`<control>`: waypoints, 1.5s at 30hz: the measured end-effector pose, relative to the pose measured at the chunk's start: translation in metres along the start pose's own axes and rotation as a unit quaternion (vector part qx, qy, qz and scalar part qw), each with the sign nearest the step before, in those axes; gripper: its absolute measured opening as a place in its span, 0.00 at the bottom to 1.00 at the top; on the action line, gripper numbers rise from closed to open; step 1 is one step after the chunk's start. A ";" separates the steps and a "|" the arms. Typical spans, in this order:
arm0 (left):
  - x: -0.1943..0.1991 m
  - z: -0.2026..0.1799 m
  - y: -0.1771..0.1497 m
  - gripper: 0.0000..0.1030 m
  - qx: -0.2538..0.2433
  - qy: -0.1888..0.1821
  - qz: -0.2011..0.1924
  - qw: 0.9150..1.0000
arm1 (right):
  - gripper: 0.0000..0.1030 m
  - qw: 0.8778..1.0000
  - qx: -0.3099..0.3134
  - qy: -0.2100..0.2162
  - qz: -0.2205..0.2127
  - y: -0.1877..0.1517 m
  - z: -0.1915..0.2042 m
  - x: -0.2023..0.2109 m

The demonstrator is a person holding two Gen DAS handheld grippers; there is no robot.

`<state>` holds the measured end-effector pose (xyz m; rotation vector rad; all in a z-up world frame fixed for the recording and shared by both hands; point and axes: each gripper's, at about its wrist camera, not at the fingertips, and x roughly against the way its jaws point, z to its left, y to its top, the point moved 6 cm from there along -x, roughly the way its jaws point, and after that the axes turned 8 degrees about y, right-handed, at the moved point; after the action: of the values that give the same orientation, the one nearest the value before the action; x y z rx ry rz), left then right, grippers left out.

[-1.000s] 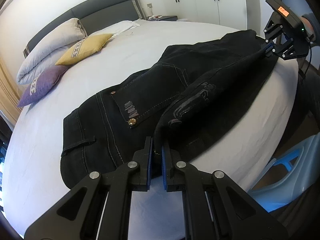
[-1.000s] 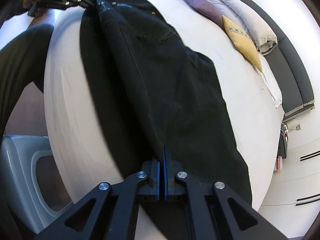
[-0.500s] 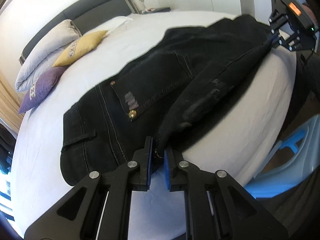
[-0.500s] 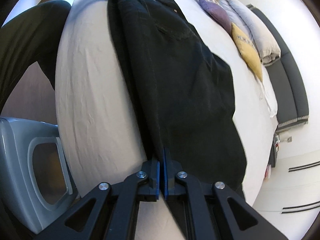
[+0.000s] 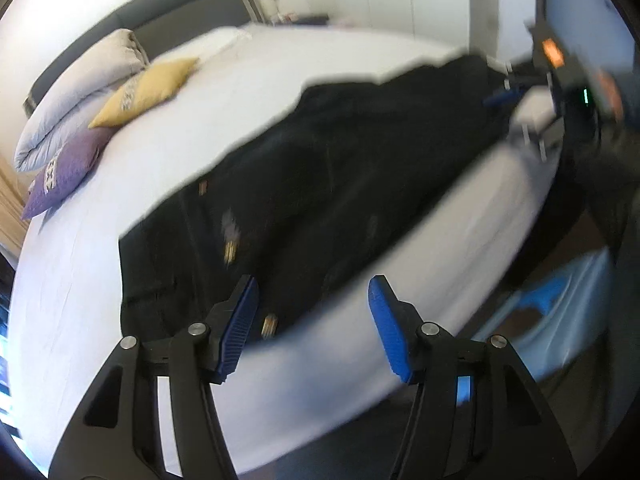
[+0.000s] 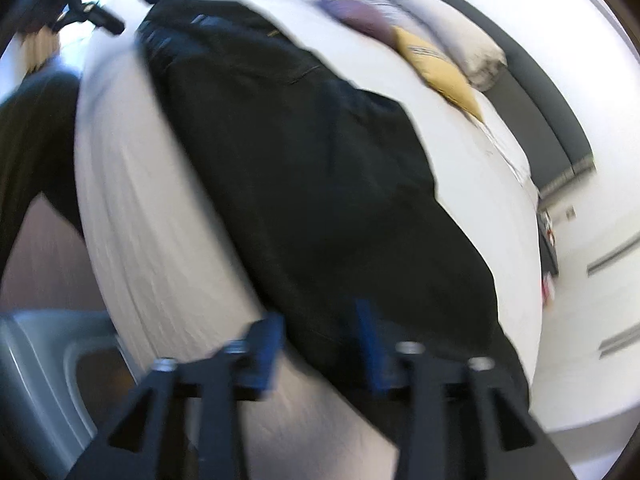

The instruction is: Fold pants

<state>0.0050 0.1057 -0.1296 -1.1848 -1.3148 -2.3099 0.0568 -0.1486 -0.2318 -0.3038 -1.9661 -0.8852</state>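
**Pants laid lengthwise on the bed: letting go cleanly after the fold**

Pants [image 5: 340, 184] of black denim are seen lying along the near edge of the white bed [image 5: 120, 280], folded lengthwise, with the waistband end towards the left gripper [image 5: 312, 312] and the leg end towards the right gripper [image 6: 320, 336]. Pillows [image 5: 80, 92] are stacked well apart from the cloth, at the headboard.

Both sets of jaws are opening. Between the blue pads [image 5: 240, 320] of the left gripper no cloth is pinched; the fabric lies beneath and beyond them. In the right wrist view the picture is blurred, but the hem appears to rest between the parted pads without being pressed.

The release is judged to be the step in hand. It is best done by having the jaws fully parted before either gripper is drawn away, so that no seam is snagged and the fold is not dragged off the mattress edge. The long edge nearest the person should be checked for overhang, since denim hanging over the side may slide. A cross fold, hem to waistband, is probably called for next.
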 end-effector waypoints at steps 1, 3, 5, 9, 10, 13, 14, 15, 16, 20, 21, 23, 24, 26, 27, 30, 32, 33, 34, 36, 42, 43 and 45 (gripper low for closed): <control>-0.001 -0.003 0.013 0.56 0.012 -0.006 -0.014 1.000 | 0.80 1.000 -0.016 0.009 -0.006 -0.002 -0.002 0.004; -0.011 -0.007 0.033 0.56 0.024 -0.003 -0.026 0.999 | 0.81 0.997 -0.068 0.034 -0.032 -0.006 -0.008 0.021; -0.031 -0.017 0.054 0.56 0.028 0.003 -0.022 0.999 | 0.81 0.987 -0.137 0.060 -0.058 -0.015 -0.020 0.040; -0.083 -0.042 0.072 0.56 0.032 -0.004 0.022 0.999 | 0.81 0.935 -0.317 0.113 -0.114 -0.055 -0.069 0.070; -0.095 -0.047 0.071 0.56 0.034 -0.008 0.038 0.999 | 0.81 0.917 -0.360 0.120 -0.121 -0.069 -0.085 0.073; -0.125 -0.054 0.063 0.56 0.064 -0.011 0.077 0.995 | 0.81 0.851 -0.483 0.139 -0.150 -0.113 -0.131 0.076; -0.127 -0.053 0.065 0.56 0.077 -0.014 0.078 0.994 | 0.81 0.819 -0.525 0.157 -0.169 -0.125 -0.146 0.076; -0.130 -0.051 0.066 0.56 0.090 -0.017 0.081 0.992 | 0.79 0.790 -0.557 0.171 -0.189 -0.135 -0.156 0.075; -0.132 -0.050 0.069 0.56 0.095 -0.017 0.086 0.992 | 0.76 0.767 -0.583 0.176 -0.204 -0.143 -0.167 0.072; -0.138 -0.050 0.078 0.56 0.085 -0.008 0.099 0.991 | 0.60 0.708 -0.651 0.190 -0.199 -0.160 -0.188 0.036; -0.140 -0.055 0.077 0.56 0.084 -0.007 0.101 0.991 | 0.58 0.697 -0.662 0.195 -0.195 -0.162 -0.189 0.029; -0.143 -0.056 0.080 0.56 0.083 -0.005 0.103 0.991 | 0.55 0.664 -0.690 0.218 -0.187 -0.166 -0.190 0.008; -0.144 -0.057 0.078 0.56 0.083 -0.004 0.103 0.991 | 0.55 0.658 -0.697 0.218 -0.183 -0.167 -0.189 0.003; -0.145 -0.058 0.077 0.56 0.085 -0.001 0.102 0.991 | 0.53 0.630 -0.720 0.228 -0.181 -0.171 -0.191 -0.013; -0.147 -0.058 0.079 0.56 0.086 0.000 0.101 0.991 | 0.48 0.610 -0.734 0.230 -0.190 -0.176 -0.194 -0.018; -0.148 -0.061 0.078 0.56 0.089 0.000 0.098 0.991 | 0.47 0.556 -0.758 0.254 -0.226 -0.184 -0.201 -0.021; -0.149 -0.063 0.077 0.56 0.091 0.001 0.096 0.991 | 0.29 0.548 -0.758 0.259 -0.241 -0.183 -0.206 -0.023; -0.149 -0.064 0.075 0.56 0.091 0.002 0.095 0.991 | 0.16 0.550 -0.756 0.258 -0.242 -0.183 -0.209 -0.022; -0.149 -0.065 0.076 0.56 0.092 0.003 0.094 0.991 | 0.12 0.552 -0.755 0.254 -0.246 -0.183 -0.210 -0.020; -0.149 -0.065 0.074 0.56 0.093 0.003 0.093 0.991 | 0.10 0.554 -0.752 0.246 -0.258 -0.182 -0.213 -0.013; -0.148 -0.066 0.072 0.56 0.094 0.006 0.092 0.991 | 0.10 0.642 -0.716 0.154 -0.227 -0.161 -0.231 0.029; -0.148 -0.067 0.072 0.56 0.094 0.007 0.093 0.991 | 0.11 0.672 -0.705 0.123 -0.190 -0.148 -0.237 0.034; -0.149 -0.067 0.074 0.56 0.093 0.009 0.094 0.991 | 0.37 0.710 -0.687 0.087 -0.127 -0.125 -0.245 0.035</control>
<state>0.1055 -0.0174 -0.2128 -1.1699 -1.3169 -2.0154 0.1313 -0.4110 -0.1846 -0.7385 -0.7970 -2.3606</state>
